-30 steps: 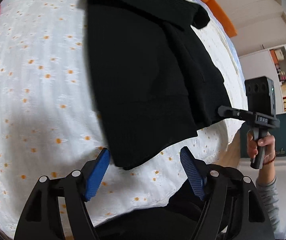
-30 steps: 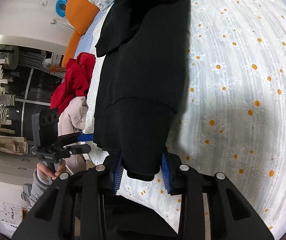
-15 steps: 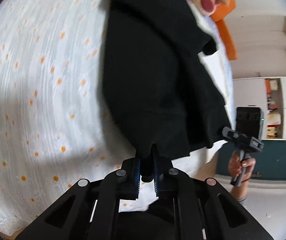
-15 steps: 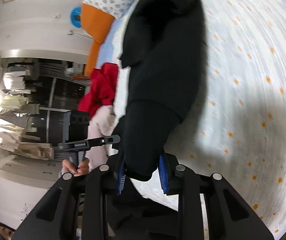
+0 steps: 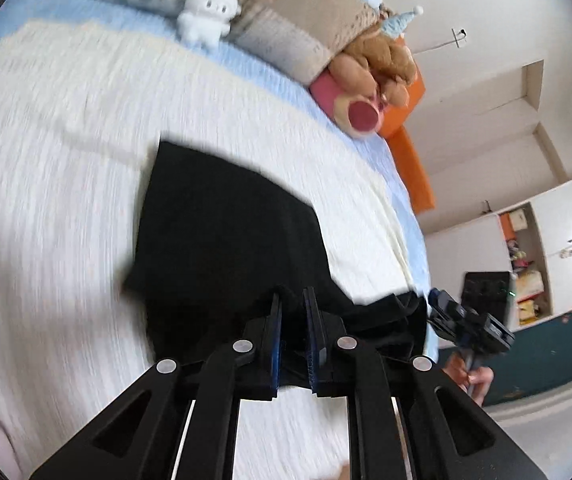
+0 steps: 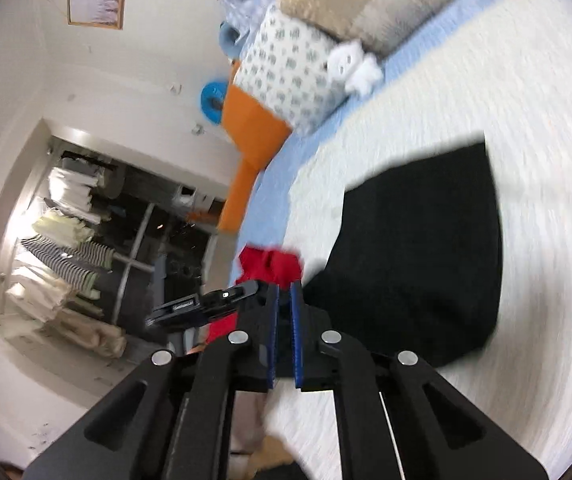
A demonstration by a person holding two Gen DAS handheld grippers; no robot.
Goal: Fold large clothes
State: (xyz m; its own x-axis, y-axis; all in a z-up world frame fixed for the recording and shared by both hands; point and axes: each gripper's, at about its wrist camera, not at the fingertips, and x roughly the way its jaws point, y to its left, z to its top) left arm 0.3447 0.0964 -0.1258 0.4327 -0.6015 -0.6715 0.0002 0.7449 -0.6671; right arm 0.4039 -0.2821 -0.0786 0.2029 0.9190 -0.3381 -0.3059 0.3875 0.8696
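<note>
Bedspread (image 5: 66,140) pattern is smeared by blur, and the red clothes (image 6: 270,264) sit half hidden behind the gripper fingers (image 6: 272,320).

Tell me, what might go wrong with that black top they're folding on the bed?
The left tool pinches only the edge of the black garment, so cloth might slip out mid-fold. The right tool grips near the red clothing and could drag it along. Both views are blurred, so the fold may land crooked.

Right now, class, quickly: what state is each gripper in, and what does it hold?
Left gripper: closed, pinching the near edge of the black garment.
Right gripper: closed, gripping the same black garment's edge.
</note>
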